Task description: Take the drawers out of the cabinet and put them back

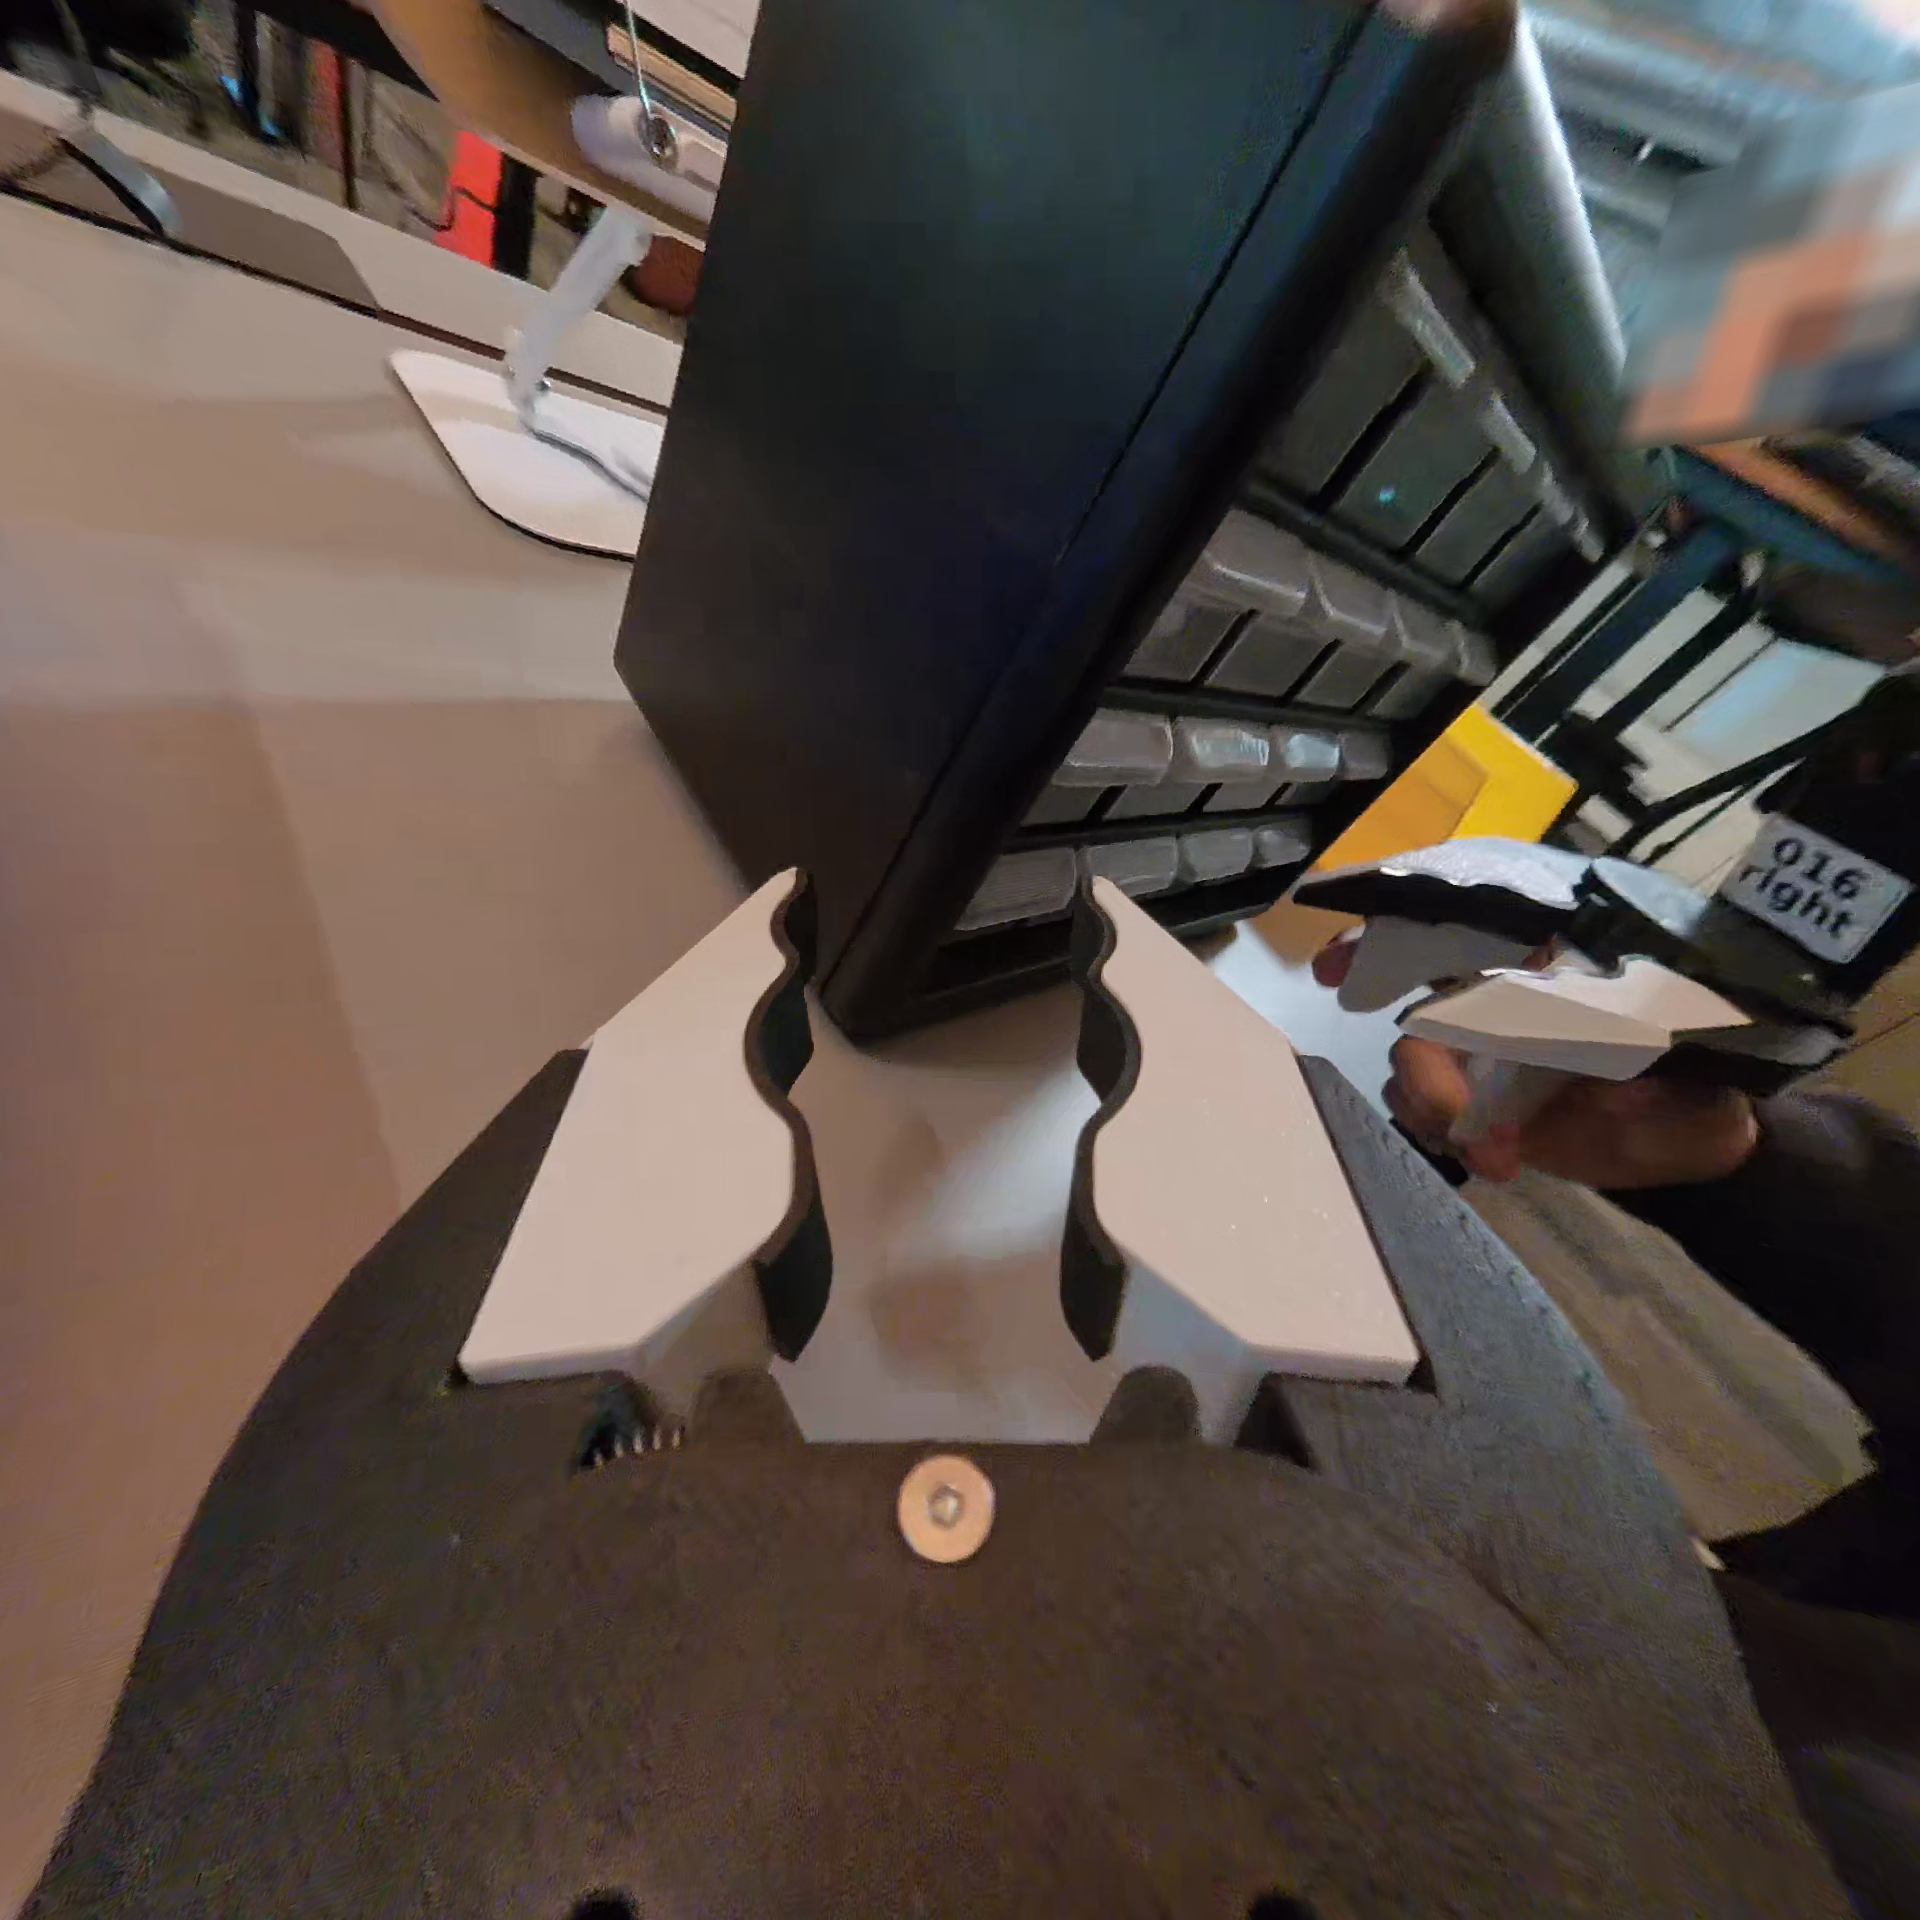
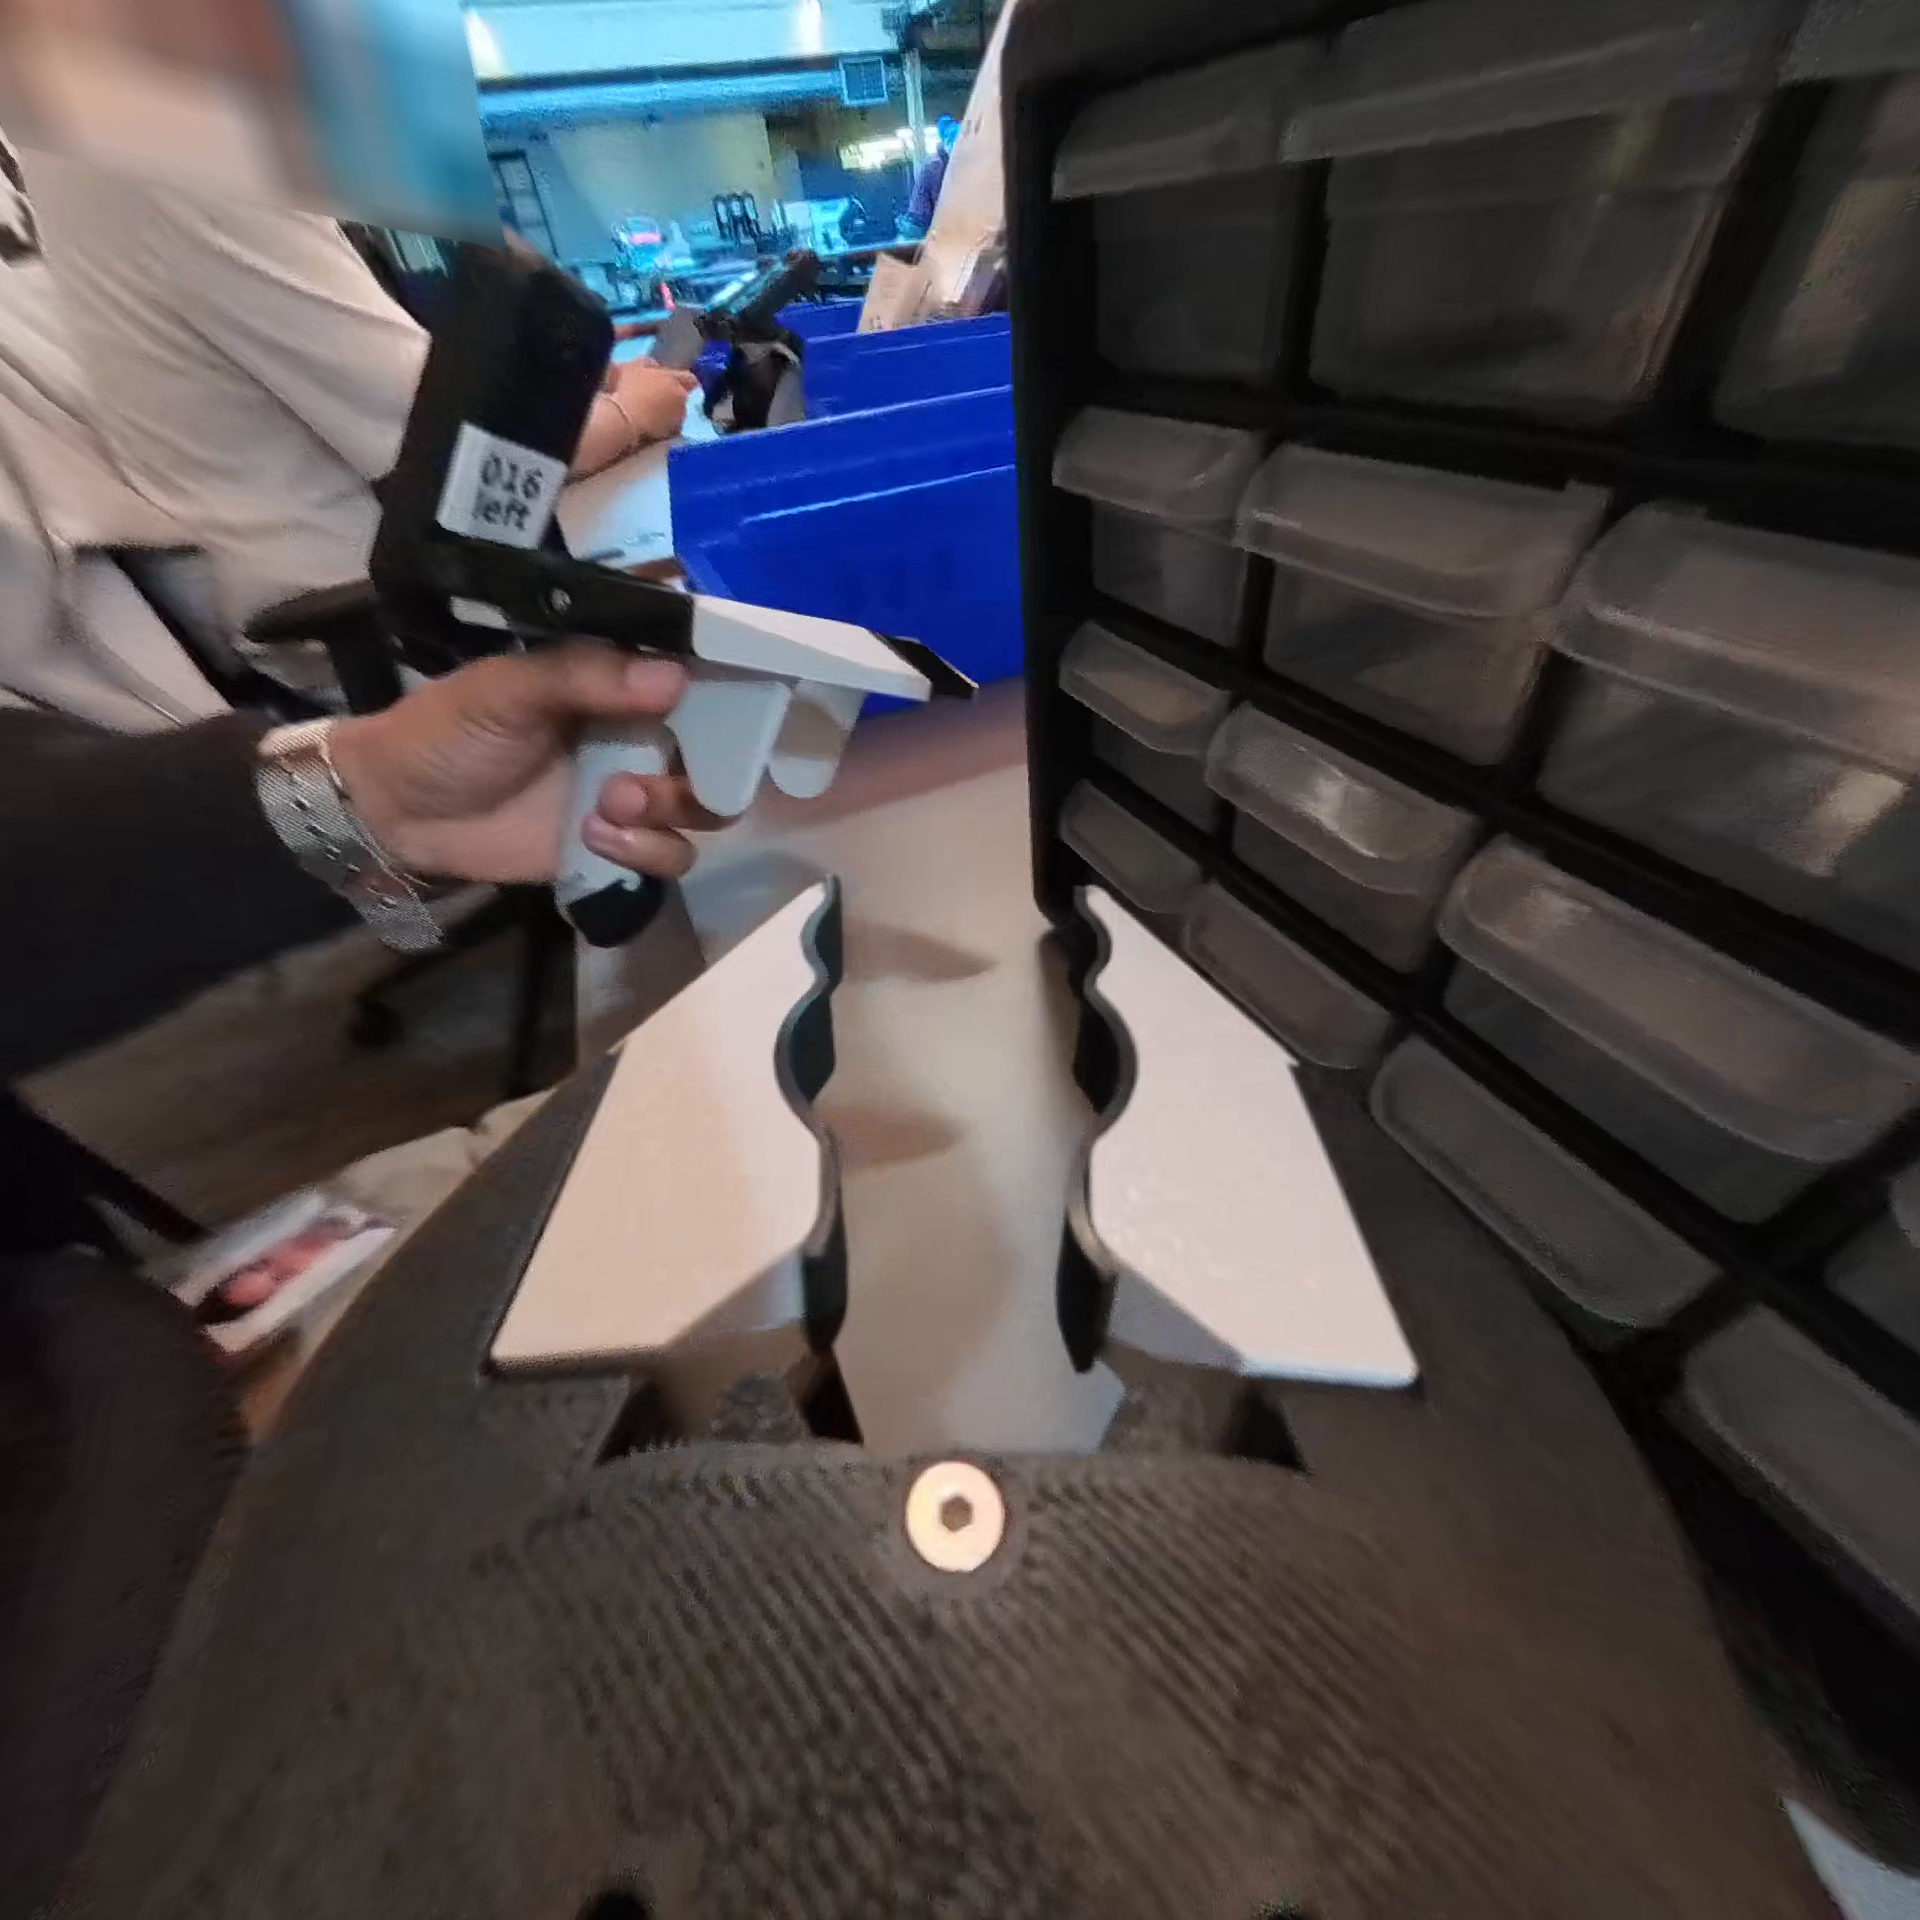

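Observation:
A black cabinet (image 1: 935,416) stands on the pale table, its plain side panel facing the left wrist view. Its front (image 2: 1039,623) holds rows of smoky clear drawers (image 2: 1423,582), all seated in their slots; they also show edge-on in the left wrist view (image 1: 1226,748). My left gripper (image 1: 940,894) is open and empty, its fingertips either side of the cabinet's lower front corner. My right gripper (image 2: 956,899) is open and empty, its right fingertip (image 2: 1086,914) at the cabinet's lower left corner. Each gripper shows in the other's view: the right (image 1: 1340,935) and the left (image 2: 914,675), each held by a hand.
A white stand base (image 1: 520,447) lies on the table (image 1: 260,727) behind the cabinet. Blue bins (image 2: 852,520) stand left of the cabinet front. A yellow object (image 1: 1455,800) sits beyond the cabinet. A person in a pale shirt (image 2: 208,364) is nearby.

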The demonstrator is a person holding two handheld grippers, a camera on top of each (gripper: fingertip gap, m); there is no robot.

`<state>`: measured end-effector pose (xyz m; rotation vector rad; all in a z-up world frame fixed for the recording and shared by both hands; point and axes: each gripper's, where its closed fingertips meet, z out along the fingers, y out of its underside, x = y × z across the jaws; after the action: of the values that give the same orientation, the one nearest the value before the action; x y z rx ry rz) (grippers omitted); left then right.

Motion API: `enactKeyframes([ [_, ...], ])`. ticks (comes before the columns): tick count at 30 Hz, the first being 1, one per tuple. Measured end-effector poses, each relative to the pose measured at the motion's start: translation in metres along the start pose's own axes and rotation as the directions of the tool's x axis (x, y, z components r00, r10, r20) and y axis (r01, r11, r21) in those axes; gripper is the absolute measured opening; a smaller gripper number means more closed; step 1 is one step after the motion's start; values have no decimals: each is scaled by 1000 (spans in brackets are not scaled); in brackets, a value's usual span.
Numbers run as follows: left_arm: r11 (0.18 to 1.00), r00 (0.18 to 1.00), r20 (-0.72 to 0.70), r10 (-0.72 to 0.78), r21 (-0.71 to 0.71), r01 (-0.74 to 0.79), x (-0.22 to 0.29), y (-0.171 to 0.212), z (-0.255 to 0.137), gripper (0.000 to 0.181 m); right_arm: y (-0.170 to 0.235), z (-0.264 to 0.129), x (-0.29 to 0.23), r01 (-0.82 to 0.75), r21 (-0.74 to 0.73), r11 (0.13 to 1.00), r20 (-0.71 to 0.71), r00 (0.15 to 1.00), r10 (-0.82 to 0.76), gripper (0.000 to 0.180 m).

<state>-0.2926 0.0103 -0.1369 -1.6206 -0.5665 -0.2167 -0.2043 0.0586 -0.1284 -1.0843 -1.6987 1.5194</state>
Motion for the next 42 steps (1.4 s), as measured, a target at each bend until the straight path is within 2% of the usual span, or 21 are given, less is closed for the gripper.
enactKeyframes([
  [2,1000,1000,12,-14,11,14,-6,-1,0,47,2,1,1,-23,-22,999,-7,1000,23,43],
  [6,996,996,94,-4,85,-4,-27,-16,-1,46,8,4,16,114,-97,989,-136,983,-126,37],
  [10,968,987,52,-149,214,135,-39,-51,7,45,0,14,5,117,-77,990,-114,986,-125,40],
  [13,970,992,40,-119,218,108,-40,-65,19,44,2,23,0,139,-90,986,-112,982,-149,40],
  [18,982,991,137,13,186,-39,-47,-49,27,39,-5,38,7,206,-109,972,-214,950,-226,37],
  [21,976,990,139,-23,217,-8,-51,-51,32,40,-27,48,12,198,-54,979,-293,934,-205,38],
  [23,975,994,91,-63,217,41,-44,-53,36,42,-36,52,17,258,-69,964,-342,902,-266,38],
  [25,984,997,72,-11,176,-2,-36,-47,34,43,-37,49,20,319,-97,943,-374,866,-331,39],
  [28,987,990,120,73,136,-89,-40,-40,31,41,-25,33,30,411,-175,895,-433,784,-445,41],
  [31,990,997,36,69,122,-73,-28,-47,40,40,-10,20,41,519,-297,801,-458,659,-597,42],
  [35,989,999,27,46,139,-49,-35,-51,49,37,-14,23,37,698,-479,532,-408,360,-839,39],
  [37,988,1000,1,-12,153,11,-36,-54,52,37,-15,31,31,739,-526,421,-365,251,-896,36],
  [42,978,998,-32,-59,199,65,-32,-62,53,34,-21,46,29,746,-580,328,-312,169,-935,29],
])
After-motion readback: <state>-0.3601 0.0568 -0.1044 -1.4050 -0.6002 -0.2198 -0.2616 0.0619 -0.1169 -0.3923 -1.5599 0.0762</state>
